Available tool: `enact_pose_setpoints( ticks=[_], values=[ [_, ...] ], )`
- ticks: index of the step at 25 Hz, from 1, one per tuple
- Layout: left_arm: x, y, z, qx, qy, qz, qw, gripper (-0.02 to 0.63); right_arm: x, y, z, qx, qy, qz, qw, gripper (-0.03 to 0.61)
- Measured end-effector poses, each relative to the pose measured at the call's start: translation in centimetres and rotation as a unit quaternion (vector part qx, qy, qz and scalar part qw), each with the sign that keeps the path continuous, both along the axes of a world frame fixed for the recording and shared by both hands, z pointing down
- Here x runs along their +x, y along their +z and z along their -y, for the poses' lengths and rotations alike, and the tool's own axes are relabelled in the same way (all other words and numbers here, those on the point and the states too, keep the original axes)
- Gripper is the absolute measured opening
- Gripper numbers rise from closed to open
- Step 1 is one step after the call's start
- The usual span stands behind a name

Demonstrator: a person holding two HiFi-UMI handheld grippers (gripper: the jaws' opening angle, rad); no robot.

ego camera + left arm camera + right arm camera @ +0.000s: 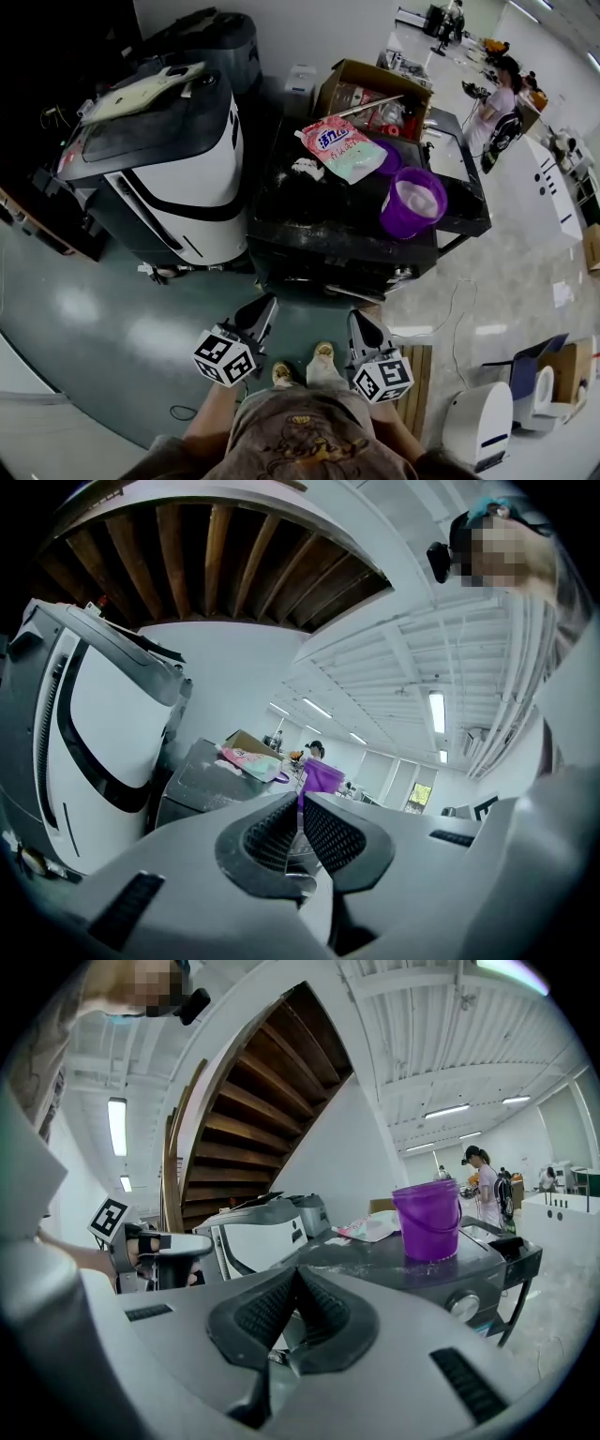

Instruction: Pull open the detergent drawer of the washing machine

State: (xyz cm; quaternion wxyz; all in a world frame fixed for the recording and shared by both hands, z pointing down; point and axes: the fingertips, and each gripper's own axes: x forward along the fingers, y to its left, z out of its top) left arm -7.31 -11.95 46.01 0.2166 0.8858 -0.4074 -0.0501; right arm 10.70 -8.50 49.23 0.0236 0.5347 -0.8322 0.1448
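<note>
Standing on grey-green floor (112,328) beneath wooden stair (253,1101): machines, two; white one (187,178) left, dark washer (319,220) right. Washer top: bucket (413,202), one, right edge; detergent bag (342,145), one, far edge. Drawer indistinct on washer's near front. Left tongs (267,302), right tongs (359,317): closed, empty, near that front.

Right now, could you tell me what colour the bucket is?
Purple bucket, best in right gripper view.
</note>
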Motion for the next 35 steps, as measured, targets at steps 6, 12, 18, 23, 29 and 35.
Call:
enact_pose_setpoints(
  ticks=[6,12,18,23,29,35],
  values=[
    [1.0,0.1,0.8,-0.012,0.01,-0.021,0.9997,0.078,0.2,0.1,1.2,-0.003,-0.017,-0.001,1.0,0.002],
    [1.6,0.5,1.7,-0.017,0.015,-0.055,0.9982,0.193,1.0,0.1,2.5,-0.005,-0.031,-0.005,1.0,0.002],
    [2.4,1.2,2.8,-0.031,0.025,-0.089,0.9952,0.287,1.9,0.4,3.9,-0.009,-0.043,-0.007,0.999,0.002],
    [2.4,2.5,4.1,-0.068,0.017,-0.135,0.9884,0.372,1.9,0.7,4.9,-0.012,-0.058,-0.003,0.998,0.002],
    [1.1,5.6,6.3,-0.098,-0.014,-0.233,0.9674,0.38,1.8,0.9,5.7,-0.016,-0.071,-0.007,0.997,0.002],
    [1.0,9.3,8.7,-0.102,-0.032,-0.299,0.9482,0.379,3.3,1.3,6.4,-0.021,-0.062,-0.011,0.998,0.002]
  ],
)
